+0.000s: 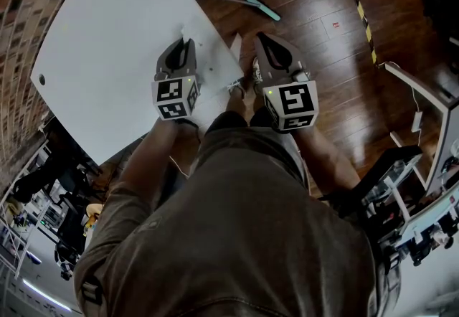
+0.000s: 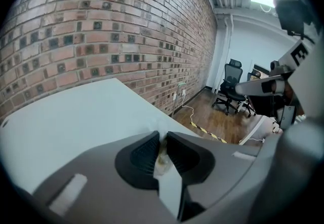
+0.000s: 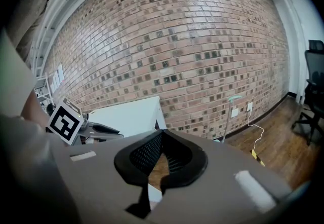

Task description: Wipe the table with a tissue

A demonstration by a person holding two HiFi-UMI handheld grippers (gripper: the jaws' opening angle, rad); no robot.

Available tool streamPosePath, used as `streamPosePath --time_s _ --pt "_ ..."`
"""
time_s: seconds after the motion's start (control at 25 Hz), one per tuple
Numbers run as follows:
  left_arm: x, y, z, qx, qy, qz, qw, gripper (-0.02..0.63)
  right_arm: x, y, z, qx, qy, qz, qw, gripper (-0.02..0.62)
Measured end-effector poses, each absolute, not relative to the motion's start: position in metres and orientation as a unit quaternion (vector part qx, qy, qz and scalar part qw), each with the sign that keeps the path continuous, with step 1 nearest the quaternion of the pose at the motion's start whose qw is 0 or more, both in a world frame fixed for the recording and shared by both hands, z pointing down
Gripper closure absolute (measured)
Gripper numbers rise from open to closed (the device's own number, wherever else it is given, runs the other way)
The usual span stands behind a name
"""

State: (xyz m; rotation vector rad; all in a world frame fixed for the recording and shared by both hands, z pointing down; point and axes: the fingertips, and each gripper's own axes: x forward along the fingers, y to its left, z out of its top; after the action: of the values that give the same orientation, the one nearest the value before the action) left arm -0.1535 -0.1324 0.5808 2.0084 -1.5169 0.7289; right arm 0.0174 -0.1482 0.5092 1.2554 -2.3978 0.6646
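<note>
White crumpled tissue (image 2: 163, 158) | pinched in left tongs (image 2: 162, 136) | right tongs (image 3: 162, 133) closed, empty

Tissue (image 2: 162, 138) mostly hidden between jaws

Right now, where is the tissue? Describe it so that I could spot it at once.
Find the big white table beside the brick wall; the left gripper hangs over its near side. The tissue is the small white wisp pinched between that gripper's dark ribbed jaws. The right gripper, shut too, holds nothing.
</note>
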Motion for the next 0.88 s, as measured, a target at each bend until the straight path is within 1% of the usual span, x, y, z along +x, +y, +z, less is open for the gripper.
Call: streamPosePath --time_s 0.12,0.64,0.88 --pt "-0.149 -0.136 0.578 0.747 -0.557 0.269 0.243 0.557 0.019 -0.148 0.508 0.443 -0.847 0.234 0.177 0.58" --pt "-0.132 -0.128 0.578 0.757 -0.541 0.279 0.238 0.557 0.025 -0.146 0.504 0.438 -0.851 0.23 0.175 0.58" --pt "-0.135 -0.121 0.578 0.754 -0.542 0.289 0.233 0.557 0.024 -0.145 0.499 0.436 -0.854 0.226 0.174 0.581"
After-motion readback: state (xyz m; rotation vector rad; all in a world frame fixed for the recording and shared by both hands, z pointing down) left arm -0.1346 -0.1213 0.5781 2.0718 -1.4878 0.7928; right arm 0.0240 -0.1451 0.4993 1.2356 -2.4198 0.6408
